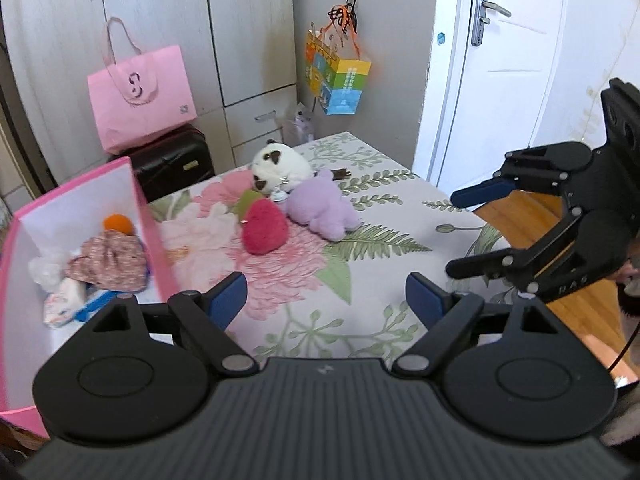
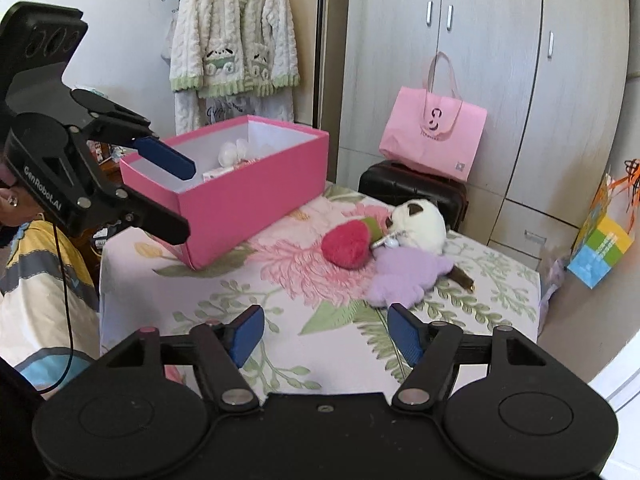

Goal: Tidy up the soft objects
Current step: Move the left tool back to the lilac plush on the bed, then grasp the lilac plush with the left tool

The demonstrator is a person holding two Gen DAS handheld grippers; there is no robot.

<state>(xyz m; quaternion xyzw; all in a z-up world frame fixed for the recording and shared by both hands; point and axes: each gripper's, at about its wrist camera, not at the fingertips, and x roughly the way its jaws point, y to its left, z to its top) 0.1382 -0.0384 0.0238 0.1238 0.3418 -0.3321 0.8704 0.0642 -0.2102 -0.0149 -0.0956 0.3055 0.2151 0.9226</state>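
Note:
A red strawberry plush (image 1: 265, 232) (image 2: 346, 245), a lilac plush (image 1: 320, 210) (image 2: 404, 276) and a white cat plush (image 1: 282, 168) (image 2: 420, 222) lie together on the flowered table cover (image 1: 360, 308). A pink box (image 1: 24, 264) (image 2: 248, 200) at the table's left holds several soft items, among them a floral cloth (image 1: 108, 262). My left gripper (image 1: 326, 300) is open and empty above the table, beside the box. My right gripper (image 2: 326, 334) is open and empty, in front of the lilac plush; it also shows in the left wrist view (image 1: 460, 232).
A pink tote bag (image 1: 140, 100) sits on a black suitcase (image 1: 172, 164) behind the table, before grey wardrobes. A colourful paper bag (image 1: 338, 80) hangs on the wall. A white door (image 1: 500, 60) is at the right. A bathrobe (image 2: 232, 40) hangs behind the box.

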